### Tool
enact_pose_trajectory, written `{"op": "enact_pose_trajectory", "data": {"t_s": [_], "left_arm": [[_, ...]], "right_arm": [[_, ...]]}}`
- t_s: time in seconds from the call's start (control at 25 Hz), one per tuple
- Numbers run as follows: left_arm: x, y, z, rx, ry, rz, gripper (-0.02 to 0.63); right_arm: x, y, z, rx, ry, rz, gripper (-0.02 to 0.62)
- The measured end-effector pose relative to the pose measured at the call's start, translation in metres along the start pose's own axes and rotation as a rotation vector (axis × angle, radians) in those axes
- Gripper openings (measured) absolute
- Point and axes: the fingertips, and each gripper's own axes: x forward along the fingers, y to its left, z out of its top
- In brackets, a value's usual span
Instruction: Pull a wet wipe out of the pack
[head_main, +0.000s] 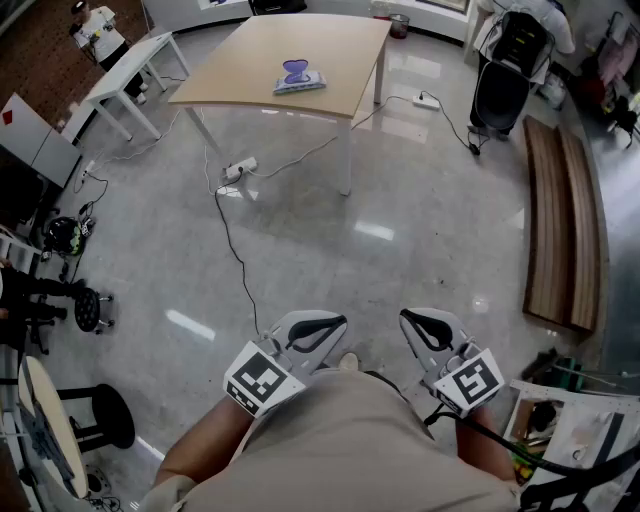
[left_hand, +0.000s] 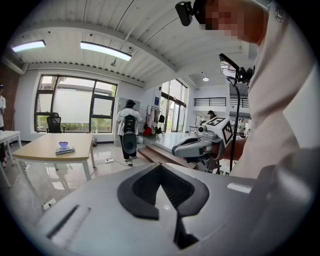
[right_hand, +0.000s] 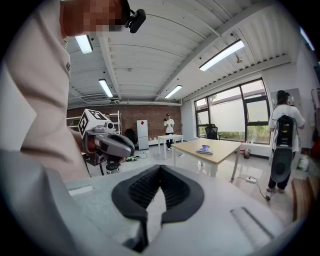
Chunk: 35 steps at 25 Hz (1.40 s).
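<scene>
Wet wipe pack (head_main: 299, 80) lies on the worktop (head_main: 250, 60), well apart from both grippers across open floor. Left gripper (head_main: 333, 323): jaws together, nothing held. Right gripper (head_main: 412, 320): jaws together, nothing held. Assessment: the pack is likely light and soft, liable to lift with the sheet. Pin its body and pinch the damp, flimsy wipe at the purple top, whose detail is unclear from here.

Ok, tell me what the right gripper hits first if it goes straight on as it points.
Nothing near: the right gripper tilts slightly down over bare floor. It would probably meet that floor first, short of the table with the wipe pack; depth is unclear.
</scene>
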Motion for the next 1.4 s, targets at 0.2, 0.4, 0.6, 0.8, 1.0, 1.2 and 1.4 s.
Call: {"op": "enact_pose_trajectory", "data": {"t_s": [0.2, 0.4, 0.6, 0.8, 1.0, 1.2, 1.4], "left_arm": [[0.004, 0.018, 0.005, -0.005, -0.01, 0.022, 0.005], [-0.003, 0.045, -0.001, -0.045, -0.007, 0.051, 0.005], [-0.007, 0.096, -0.011, -0.085, 0.008, 0.054, 0.005], [0.007, 0.159, -0.008, -0.103, -0.005, 0.019, 0.005], [0.014, 0.226, 0.02, -0.085, -0.051, -0.028, 0.005], [-0.003, 0.302, 0.036, -0.069, -0.071, -0.03, 0.005], [0.001, 0.352, 0.034, -0.081, -0.075, -0.035, 0.005]], "right_arm": [[0.014, -0.01, 0.0, 0.0, 0.007, 0.016, 0.002], [0.044, -0.013, 0.0, 0.008, 0.03, 0.055, 0.002], [0.093, -0.025, 0.006, 0.026, 0.053, 0.07, 0.002], [0.148, -0.052, 0.019, 0.023, 0.075, 0.056, 0.002], [0.207, -0.078, 0.056, 0.0, 0.111, 0.038, 0.002], [0.275, -0.097, 0.084, -0.022, 0.151, 0.011, 0.002], [0.324, -0.119, 0.109, -0.105, 0.101, 0.031, 0.002]]}}
